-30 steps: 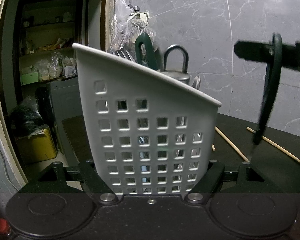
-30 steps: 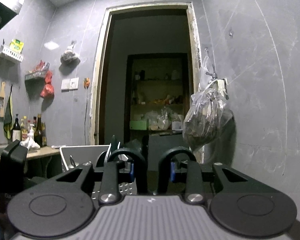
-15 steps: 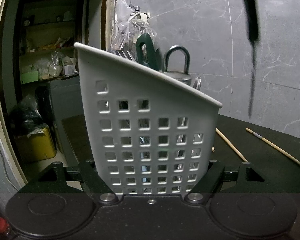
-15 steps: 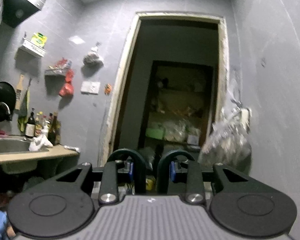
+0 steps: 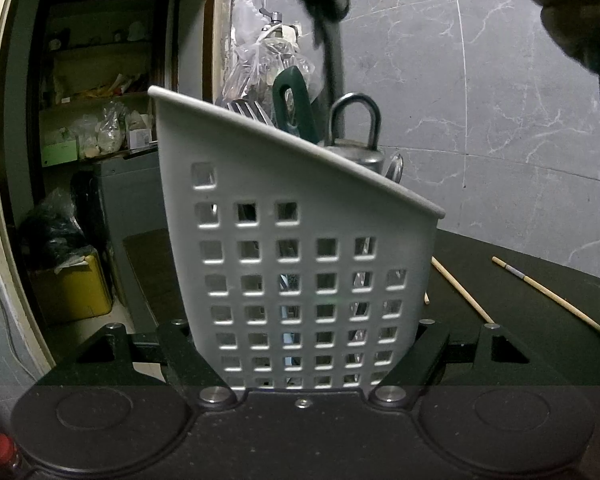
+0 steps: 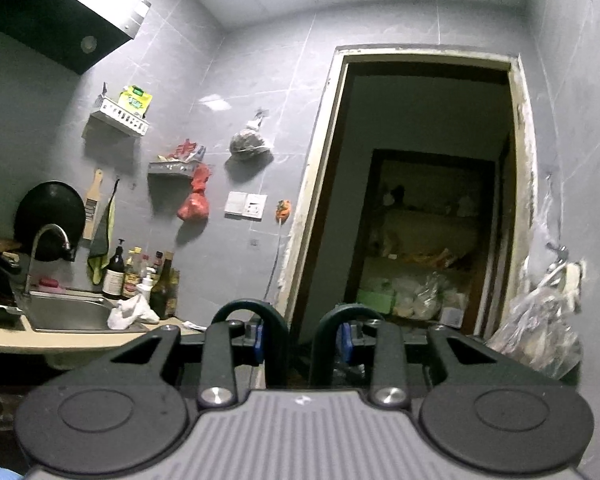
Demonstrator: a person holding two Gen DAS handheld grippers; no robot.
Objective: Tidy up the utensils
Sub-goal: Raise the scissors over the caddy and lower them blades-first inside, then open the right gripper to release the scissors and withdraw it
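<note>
Dark counter (image 5: 540,320) w/ caddy (image 5: 300,272), prob. two chopsticks (image 5: 556,300).

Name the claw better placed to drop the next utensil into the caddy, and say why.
Right. It grips the dark scissors by the handles, hanging over the caddy beside the ladle. The left claw is clamped on the caddy, steadying it.

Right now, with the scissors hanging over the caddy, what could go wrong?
The scissors hang blurred above a crowded caddy; their tip may catch the steel loop or green handle. The left gripper grips only the caddy's base, so a knock might tip it.
</note>
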